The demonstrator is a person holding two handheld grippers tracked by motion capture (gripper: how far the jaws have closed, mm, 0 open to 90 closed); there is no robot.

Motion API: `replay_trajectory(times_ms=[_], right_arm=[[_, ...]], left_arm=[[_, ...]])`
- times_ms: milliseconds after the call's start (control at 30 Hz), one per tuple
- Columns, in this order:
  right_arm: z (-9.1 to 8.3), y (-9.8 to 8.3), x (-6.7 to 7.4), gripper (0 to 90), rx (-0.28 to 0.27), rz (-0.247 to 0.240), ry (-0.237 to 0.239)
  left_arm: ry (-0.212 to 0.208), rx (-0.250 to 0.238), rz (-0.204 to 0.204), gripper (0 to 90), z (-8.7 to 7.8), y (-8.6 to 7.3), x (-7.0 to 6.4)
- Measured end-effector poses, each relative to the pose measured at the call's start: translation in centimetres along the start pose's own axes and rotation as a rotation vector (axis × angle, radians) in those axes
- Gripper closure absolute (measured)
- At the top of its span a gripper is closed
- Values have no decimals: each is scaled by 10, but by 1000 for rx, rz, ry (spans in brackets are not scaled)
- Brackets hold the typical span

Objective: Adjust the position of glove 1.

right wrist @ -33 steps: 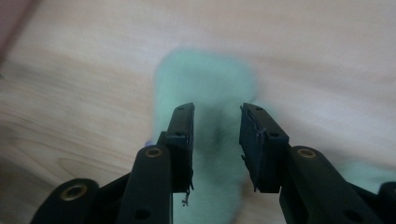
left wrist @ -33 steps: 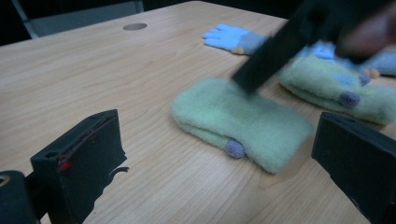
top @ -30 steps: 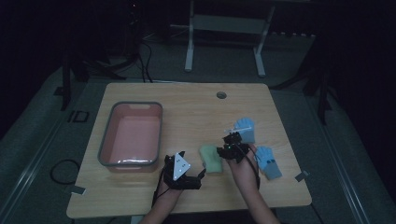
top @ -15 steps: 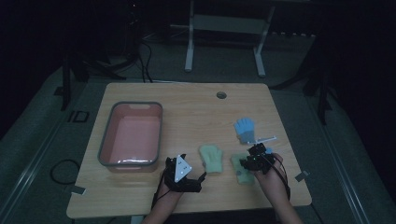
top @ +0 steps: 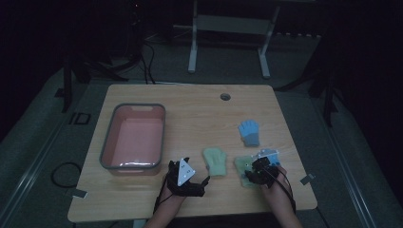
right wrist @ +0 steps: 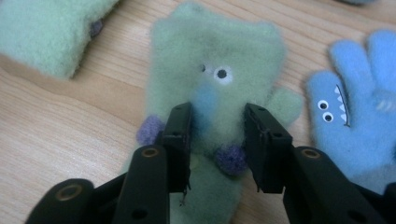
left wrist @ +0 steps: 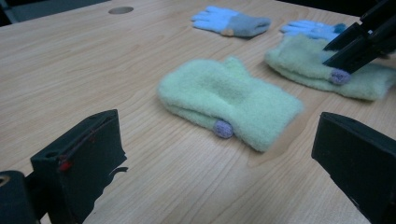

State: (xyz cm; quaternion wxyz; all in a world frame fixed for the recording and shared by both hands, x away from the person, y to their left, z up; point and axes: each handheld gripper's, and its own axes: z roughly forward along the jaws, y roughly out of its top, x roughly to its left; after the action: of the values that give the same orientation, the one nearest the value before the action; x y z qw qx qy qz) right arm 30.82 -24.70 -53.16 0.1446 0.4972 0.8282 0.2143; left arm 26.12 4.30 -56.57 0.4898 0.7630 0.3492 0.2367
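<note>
On the wooden table [top: 190, 99] the right hand-held gripper [right wrist: 214, 140] is down on a green mitten with googly eyes [right wrist: 219, 79], its two black jaws set on either side of the mitten's middle, the fleece bunched between them just above a purple pom-pom [right wrist: 232, 158]; the pads look pressed into the fabric, so it is grasping the mitten, which lies flat on the table at about 5 o'clock from the table's centre in the high view [top: 244, 168]. Just beside it, at 3 o'clock in the right gripper view, lies a blue glove with eyes and teeth [right wrist: 357, 116]. A second green mitten [left wrist: 229, 105] lies at the table's near middle, directly ahead of the left hand-held gripper [left wrist: 219, 154], whose jaws stand wide apart and released, with nothing between them. Another blue glove [top: 249, 132] lies farther back, at 12 o'clock from the right hand-held gripper. A pink tub with a grey rim [top: 107, 142] stands at the table's 9 o'clock side.
</note>
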Motion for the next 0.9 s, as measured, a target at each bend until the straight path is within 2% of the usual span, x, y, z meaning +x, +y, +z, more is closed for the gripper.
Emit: replay_trajectory(times_ms=[33, 100, 133, 200, 300, 333, 533, 700, 800, 833, 900], right_arm=[[0, -1, 2, 688, -7, -22, -4], [0, -2, 4, 775, -20, -27, 3], [1, -3, 5, 790, -32, -20, -2], [1, -5, 5, 811, -58, 8, 2], [-2, 0, 0, 826, -90, 87, 45], [-3, 2, -1, 828, -101, 99, 49], [-22, 31, -4, 831, -147, 167, 48], [-35, 53, 12, 832, -163, 149, 47], [-39, 65, 25, 833, -178, 142, 67], [-40, 69, 31, 832, -195, 143, 98], [-42, 75, 41, 833, -210, 131, 105]], left_arm=[[0, 0, 0, 22, 0, 0, 0], [-1, 0, 1, 23, 0, 0, 0], [1, 1, 1, 23, 1, 0, 0], [3, 1, -2, 22, 1, 0, 0], [8, 0, 1, 23, 1, 0, 1], [8, 2, 0, 22, 1, 0, 1], [12, 7, -1, 23, 1, -1, 1], [13, 4, -3, 22, 1, -1, 1], [13, 1, -1, 23, 1, -1, 2], [13, 1, 0, 22, 1, -1, 2], [9, 1, 1, 22, 1, -1, 2]])
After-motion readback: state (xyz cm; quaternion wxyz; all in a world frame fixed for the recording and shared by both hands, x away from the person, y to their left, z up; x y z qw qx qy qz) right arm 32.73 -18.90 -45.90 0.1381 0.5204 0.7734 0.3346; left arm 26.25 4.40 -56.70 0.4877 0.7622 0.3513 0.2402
